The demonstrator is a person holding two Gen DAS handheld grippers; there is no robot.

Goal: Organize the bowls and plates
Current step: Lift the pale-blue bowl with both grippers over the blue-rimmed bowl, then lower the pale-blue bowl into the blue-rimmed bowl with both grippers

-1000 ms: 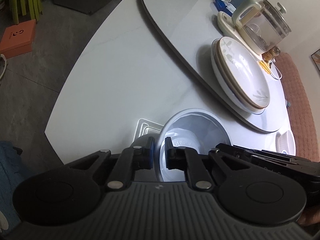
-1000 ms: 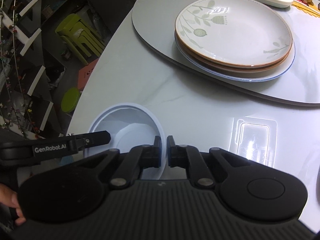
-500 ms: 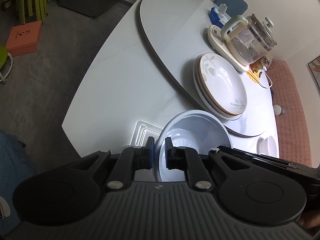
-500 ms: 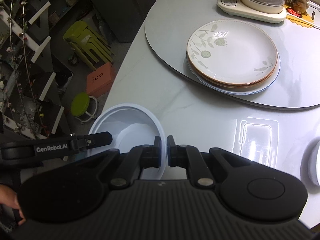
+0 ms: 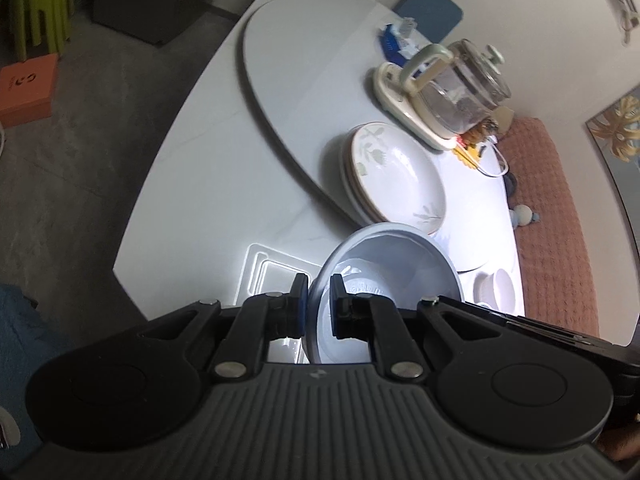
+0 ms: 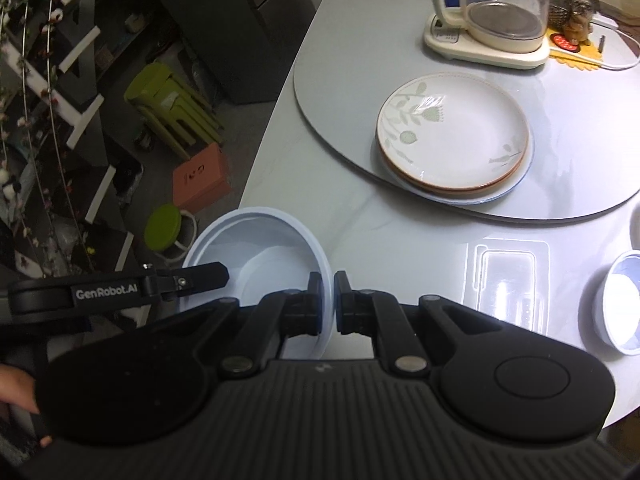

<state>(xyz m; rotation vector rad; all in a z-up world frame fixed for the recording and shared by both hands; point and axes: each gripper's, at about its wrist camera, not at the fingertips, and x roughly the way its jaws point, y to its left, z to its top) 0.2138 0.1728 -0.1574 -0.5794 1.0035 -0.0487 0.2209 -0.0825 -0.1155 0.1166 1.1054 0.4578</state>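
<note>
- A white bowl [image 5: 384, 276] was found clamped by both tools: the left gripper [image 5: 319, 304] was closed on one side of its rim, and the right gripper [image 6: 327, 304] was closed on the opposite side.
- The bowl was held in the air above the near edge of the table [image 6: 400, 232], clear of the surface.
- A stack of plates [image 6: 454, 140], a leaf-patterned one on top, was noted on the grey turntable [image 6: 332, 92], beside the glass kettle [image 6: 504, 0]; this part of the task was judged done.
- Two further bowls were seen unstacked: a bluish bowl [image 6: 618, 300] at the right edge of the right wrist view, and a small white bowl [image 5: 498, 288] in the left wrist view. These, with the held bowl, were judged still to be gathered.
- Against the frames of a second earlier, the bowl and both grippers were found raised: the table appeared farther off and more of the room was in view. Both grips were unchanged.
</note>
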